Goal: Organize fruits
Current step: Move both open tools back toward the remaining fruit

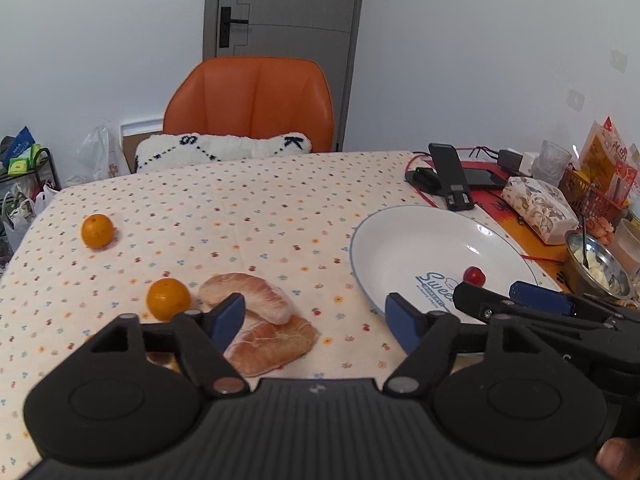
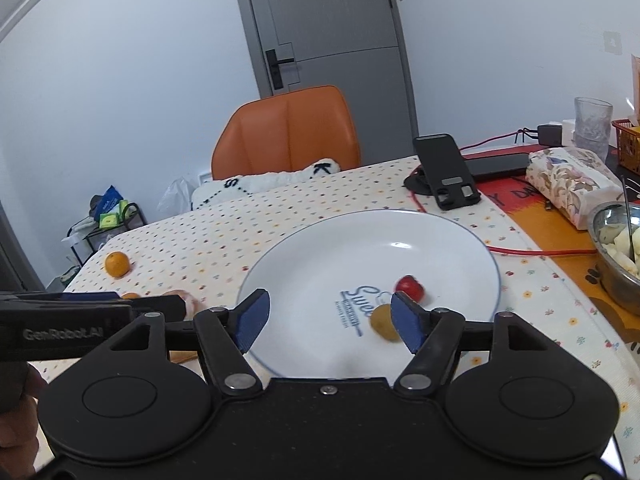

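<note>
Fruit partly sorted: some on cloth at left, some on plate at right; both grippers held empty.

L to R: far orange (image 1: 97, 231) and near orange (image 1: 168, 299) are seen on the tablecloth (image 1: 260, 220), apart. Judged firm, light, apt to roll; best taken across the middle. Just beside the near one, two peeled pomelo segments (image 1: 264, 320) are stacked touching; judged soft, easily bruised, so to be pinched lightly across the short width. Left gripper (image 1: 316, 322) is held w/ jaws wide apart above the segments, nothing gripped. On the white plate (image 2: 320, 248), a small red fruit (image 2: 410, 287) and a yellowish fruit (image 2: 383, 322) are lying; small, smooth, prob. slippery. Right gripper (image 2: 329, 322) is spread wide over the plate, nothing between the pads; contact w/ the yellowish fruit can't be told.
</note>
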A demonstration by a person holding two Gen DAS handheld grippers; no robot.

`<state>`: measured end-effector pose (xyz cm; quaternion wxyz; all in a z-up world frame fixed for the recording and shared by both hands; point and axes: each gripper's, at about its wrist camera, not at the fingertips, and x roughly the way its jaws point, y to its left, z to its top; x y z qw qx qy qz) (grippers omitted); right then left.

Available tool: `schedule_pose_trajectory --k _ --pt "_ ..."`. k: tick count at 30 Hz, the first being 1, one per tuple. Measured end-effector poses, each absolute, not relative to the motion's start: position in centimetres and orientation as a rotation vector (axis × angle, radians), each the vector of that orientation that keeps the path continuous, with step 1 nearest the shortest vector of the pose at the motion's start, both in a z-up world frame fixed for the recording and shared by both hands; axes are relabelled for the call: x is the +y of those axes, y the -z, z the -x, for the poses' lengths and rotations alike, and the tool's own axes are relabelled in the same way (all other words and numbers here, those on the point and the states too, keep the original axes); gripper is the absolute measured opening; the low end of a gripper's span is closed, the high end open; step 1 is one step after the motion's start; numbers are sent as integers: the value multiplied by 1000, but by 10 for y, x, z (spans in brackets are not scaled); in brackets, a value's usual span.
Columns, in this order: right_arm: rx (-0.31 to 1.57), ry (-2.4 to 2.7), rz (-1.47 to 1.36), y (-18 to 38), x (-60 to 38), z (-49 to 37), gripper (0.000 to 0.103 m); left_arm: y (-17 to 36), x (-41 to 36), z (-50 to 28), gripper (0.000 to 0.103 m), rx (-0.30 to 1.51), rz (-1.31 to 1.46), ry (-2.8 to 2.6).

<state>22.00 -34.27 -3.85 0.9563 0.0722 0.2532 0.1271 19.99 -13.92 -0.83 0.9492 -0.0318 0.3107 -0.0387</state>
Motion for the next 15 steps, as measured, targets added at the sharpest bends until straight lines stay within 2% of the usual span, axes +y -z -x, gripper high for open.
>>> schedule_pose_trajectory --k 15 --pt "505 -316 -118 25 -310 -195 81 0 -84 -162 83 615 124 25"
